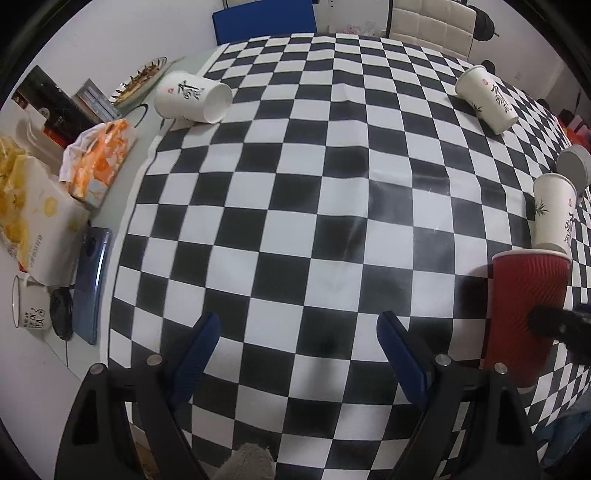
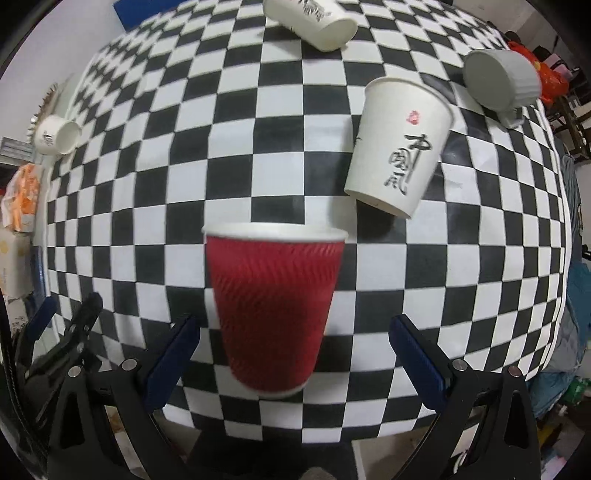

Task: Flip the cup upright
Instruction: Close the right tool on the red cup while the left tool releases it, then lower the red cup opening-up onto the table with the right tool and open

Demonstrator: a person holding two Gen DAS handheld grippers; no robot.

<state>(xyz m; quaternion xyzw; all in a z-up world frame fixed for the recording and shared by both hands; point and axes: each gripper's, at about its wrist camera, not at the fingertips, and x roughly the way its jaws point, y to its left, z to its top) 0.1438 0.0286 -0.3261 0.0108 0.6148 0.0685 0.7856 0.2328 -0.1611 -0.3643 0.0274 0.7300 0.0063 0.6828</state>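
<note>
Upright on the black-and-white chequered tablecloth: ribbed red paper cup with white rim, mouth up, near the front edge of the table. Centred between the blue-padded fingers of the right gripper, with a clear gap to each pad; jaws spread wide, clamped on nothing. Slightly blurred in the right wrist view.

Same red cup visible at the far right of the left wrist view, with a black finger of the other gripper crossing in front of it. Left gripper held over bare cloth near the front edge, jaws wide apart, empty.

Just behind the red cup, toward the right edge: white paper cup with black calligraphy and a red seal, wider end pointing away from the gripper and tilted in this view; resting or raised, cannot tell. Beyond it, near the right edge: grey ribbed cup on its side.

Toward the far edge: second white printed paper cup on its side. At the left edge of the cloth: third white printed paper cup on its side, mouth facing right.

Off the cloth, along the left side of the table: orange-patterned tissue pack, blue smartphone, white enamel mug.
</note>
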